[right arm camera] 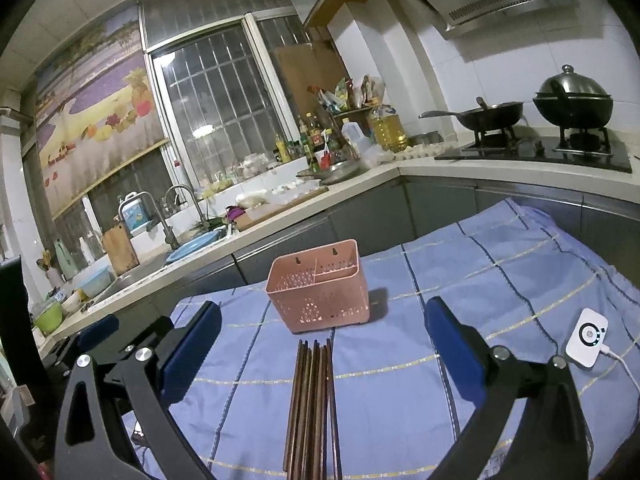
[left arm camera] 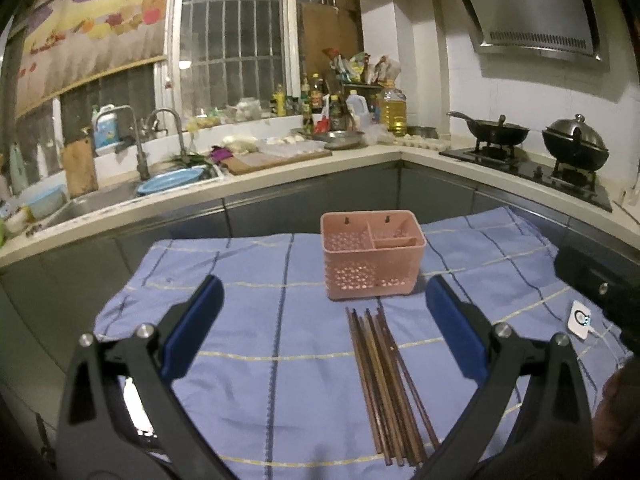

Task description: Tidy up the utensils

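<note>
Chopsticks [right arm camera: 312, 408] btwn right tongs [right arm camera: 322, 320].

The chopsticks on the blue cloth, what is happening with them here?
Nothing is being held yet. A person has a gripper in each hand, and both the left gripper and the right gripper hover over the table with their jaws wide open. A bundle of dark wooden chopsticks lies flat on the blue checked cloth, just in front of the pink utensil holder. The holder stands upright and its compartments look empty. A small white device with a cable lies to the right.
</note>
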A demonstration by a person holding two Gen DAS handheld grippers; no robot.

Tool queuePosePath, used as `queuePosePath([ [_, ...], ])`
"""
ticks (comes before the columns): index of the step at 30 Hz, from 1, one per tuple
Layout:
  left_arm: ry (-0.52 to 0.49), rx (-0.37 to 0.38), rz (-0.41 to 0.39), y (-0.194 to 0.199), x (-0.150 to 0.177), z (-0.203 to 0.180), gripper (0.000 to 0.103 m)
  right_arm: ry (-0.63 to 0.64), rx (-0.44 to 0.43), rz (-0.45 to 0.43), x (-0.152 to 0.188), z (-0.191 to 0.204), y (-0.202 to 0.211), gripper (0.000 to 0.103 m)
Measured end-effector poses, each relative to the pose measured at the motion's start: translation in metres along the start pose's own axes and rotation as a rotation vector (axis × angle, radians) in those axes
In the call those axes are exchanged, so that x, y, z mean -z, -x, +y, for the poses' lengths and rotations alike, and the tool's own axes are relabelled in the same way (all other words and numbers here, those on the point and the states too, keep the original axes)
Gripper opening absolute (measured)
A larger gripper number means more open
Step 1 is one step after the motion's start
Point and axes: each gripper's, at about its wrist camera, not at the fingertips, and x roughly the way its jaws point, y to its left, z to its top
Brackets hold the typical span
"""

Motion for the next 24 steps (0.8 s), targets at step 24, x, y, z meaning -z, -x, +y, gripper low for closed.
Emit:
queuePosePath([
  [24, -0.021, -0.054, 0.042, -0.013, 0.005, -0.005, 0.097, 0.001, -0.013, 0.012, 0.003, 0.002, -0.002, 0.100],
])
